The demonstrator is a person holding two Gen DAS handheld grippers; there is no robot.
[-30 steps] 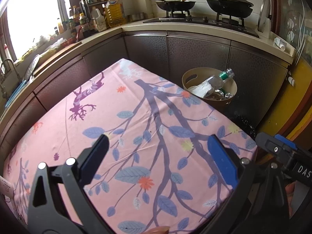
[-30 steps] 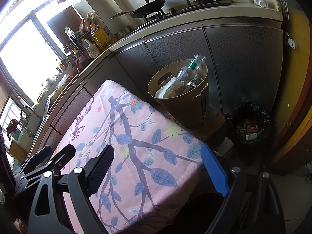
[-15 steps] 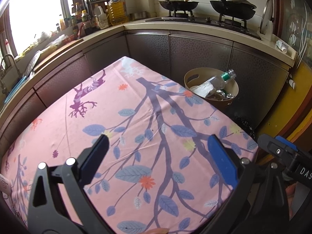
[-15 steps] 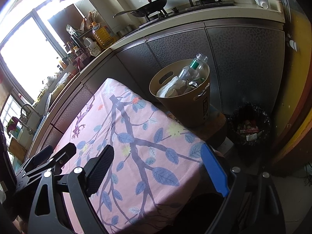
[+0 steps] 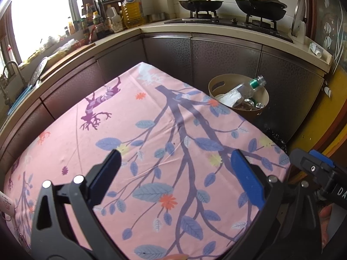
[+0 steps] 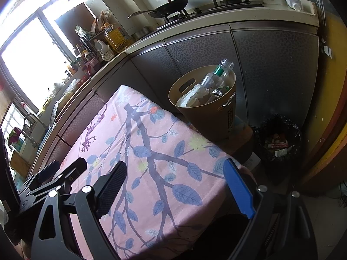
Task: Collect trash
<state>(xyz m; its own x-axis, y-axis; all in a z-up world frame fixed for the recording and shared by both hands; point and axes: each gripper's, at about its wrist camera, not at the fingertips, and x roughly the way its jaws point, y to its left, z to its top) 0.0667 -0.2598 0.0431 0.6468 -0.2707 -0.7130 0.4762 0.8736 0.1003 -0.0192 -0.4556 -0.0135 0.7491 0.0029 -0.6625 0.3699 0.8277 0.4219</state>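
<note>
A tan waste bin [image 5: 219, 82] [image 6: 208, 121] stands past the table's far right corner, against the cabinets. It holds a clear plastic bottle with a green label [image 5: 252, 85] [image 6: 219, 73], white crumpled paper [image 5: 229, 96] [image 6: 192, 94] and other scraps. My left gripper [image 5: 175, 173] is open and empty above the near part of the pink floral tablecloth [image 5: 141, 130]. My right gripper [image 6: 177, 184] is open and empty above the table's right near corner [image 6: 151, 151]. No loose trash shows on the cloth.
A black-bagged bin [image 6: 278, 140] with rubbish stands on the floor right of the tan bin. Dark cabinets [image 5: 216, 54] and a counter with a stove and two pans [image 5: 201, 3] run behind. A sink [image 5: 8, 82] is at the far left. The right gripper's body [image 5: 321, 173] shows at the right edge.
Both views have shifted slightly; the table and bin sit a little lower in frame. Both grippers stay open and empty.
</note>
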